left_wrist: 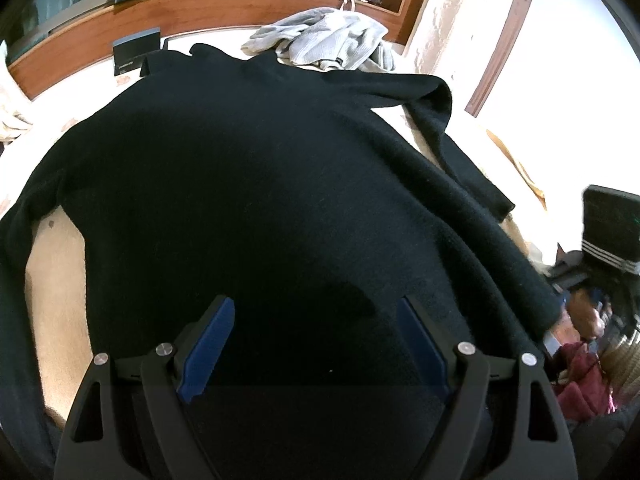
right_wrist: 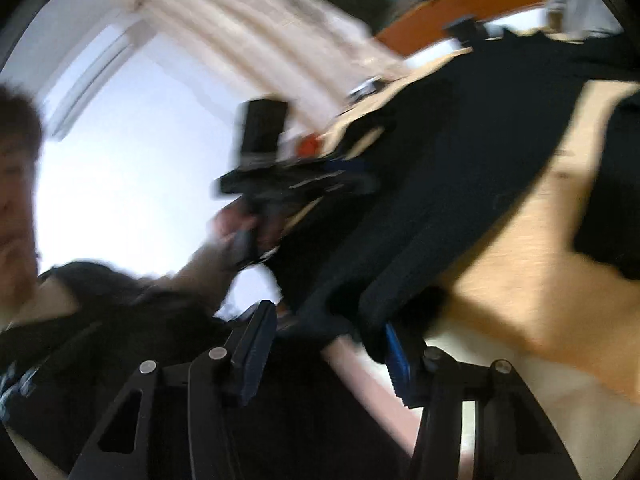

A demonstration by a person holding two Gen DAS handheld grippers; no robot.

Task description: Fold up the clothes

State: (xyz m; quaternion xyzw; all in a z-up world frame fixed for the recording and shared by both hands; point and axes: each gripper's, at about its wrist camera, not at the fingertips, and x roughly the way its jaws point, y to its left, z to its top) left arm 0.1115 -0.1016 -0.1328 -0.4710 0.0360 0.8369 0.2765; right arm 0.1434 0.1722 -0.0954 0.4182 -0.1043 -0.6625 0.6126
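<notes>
1. Two grippers are in use, one per hand, each seen from its own wrist camera.
2. Left gripper (left_wrist: 316, 320) hangs over the near part of the black sweater (left_wrist: 256, 184), jaws spread wide, blue pads (left_wrist: 210, 344) apart with only flat cloth showing beneath them; nothing is pinched.
3. Right gripper (right_wrist: 328, 332) has its jaws part open. A bunched edge of sweater (right_wrist: 420, 208) lies against the right-hand blue pad (right_wrist: 398, 360); the other finger stands clear of it. The view is blurred, so I cannot tell if the cloth is pressed.
4. Sweater lies spread on the pale bed (left_wrist: 60, 280), one sleeve (left_wrist: 460, 152) bent down its right side, another trailing at the left edge.
5. Beyond it, in the right view, a hand (right_wrist: 240, 232) grips the other tool's handle at the sweater's edge.
6. Farther off, a grey garment (left_wrist: 324, 40) sits crumpled by the wooden headboard (left_wrist: 200, 8), and two dark boxes (left_wrist: 136, 50) stand near it.
</notes>
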